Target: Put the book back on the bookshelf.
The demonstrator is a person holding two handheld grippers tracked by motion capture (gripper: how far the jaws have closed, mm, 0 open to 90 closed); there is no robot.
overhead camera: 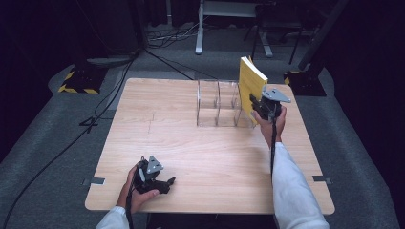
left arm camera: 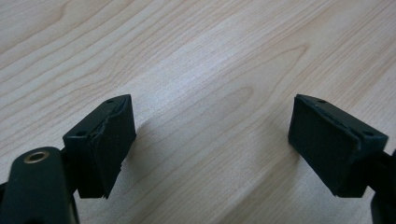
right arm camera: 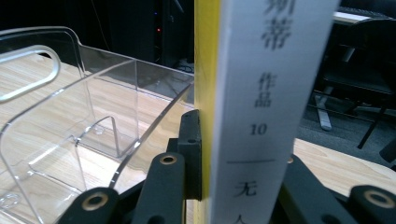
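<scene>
A yellow book (overhead camera: pixel 250 85) stands upright and slightly tilted at the right end of a clear plastic organizer (overhead camera: pixel 217 103), held in the air by my right gripper (overhead camera: pixel 261 108), which is shut on its lower part. In the right gripper view the book's white spine (right arm camera: pixel 268 107) with printed characters rises between the jaws, and the organizer's clear wall (right arm camera: pixel 93 116) lies just to its left. My left gripper (overhead camera: pixel 165 183) rests low over the table's near-left area. Its two black pads (left arm camera: pixel 109 144) stand wide apart over bare wood, open and holding nothing.
The wooden table (overhead camera: pixel 191 152) has free room across its middle and left. Black cables (overhead camera: pixel 71 138) run over the grey floor at the left. A yellow-and-black stand base (overhead camera: pixel 79 81) sits at the far left, and metal desk legs (overhead camera: pixel 200 28) stand behind the table.
</scene>
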